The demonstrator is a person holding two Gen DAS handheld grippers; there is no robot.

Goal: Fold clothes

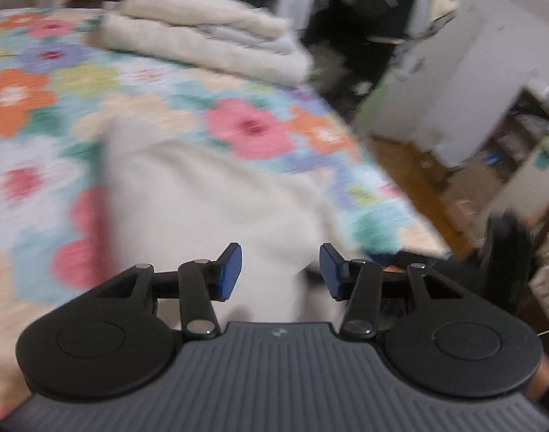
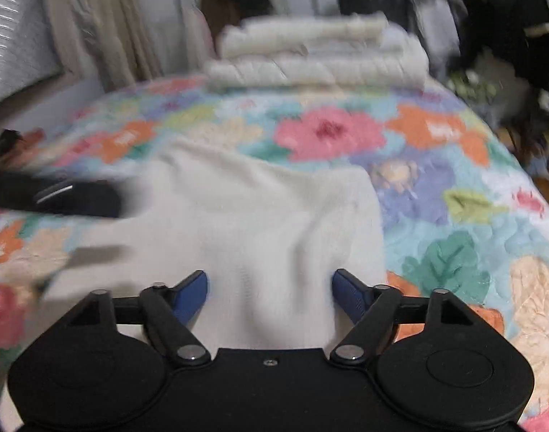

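Observation:
A cream-white garment [image 1: 209, 208] [image 2: 260, 216] lies partly folded on the flowered bedspread [image 1: 44, 93] [image 2: 454, 216]. My left gripper [image 1: 281, 271] hovers over its near edge, open, the blue pads [image 1: 231, 270] well apart and pinching no cloth. The right gripper [image 2: 271, 295] is also open over the garment's near edge, its blue pads [image 2: 191, 295] wide and free of the fabric. In the right wrist view the left gripper [image 2: 58, 194] is a black blur at the garment's left side. Both views are smeared by motion.
A stack of folded cream cloths [image 1: 209, 32] [image 2: 317, 54] sits at the far end of the bed. Beyond the bed's right edge are wooden floor [image 1: 411, 165], a white cabinet [image 1: 465, 82] and dark hanging clothes [image 2: 508, 28]. A curtain [image 2: 94, 25] hangs at back left.

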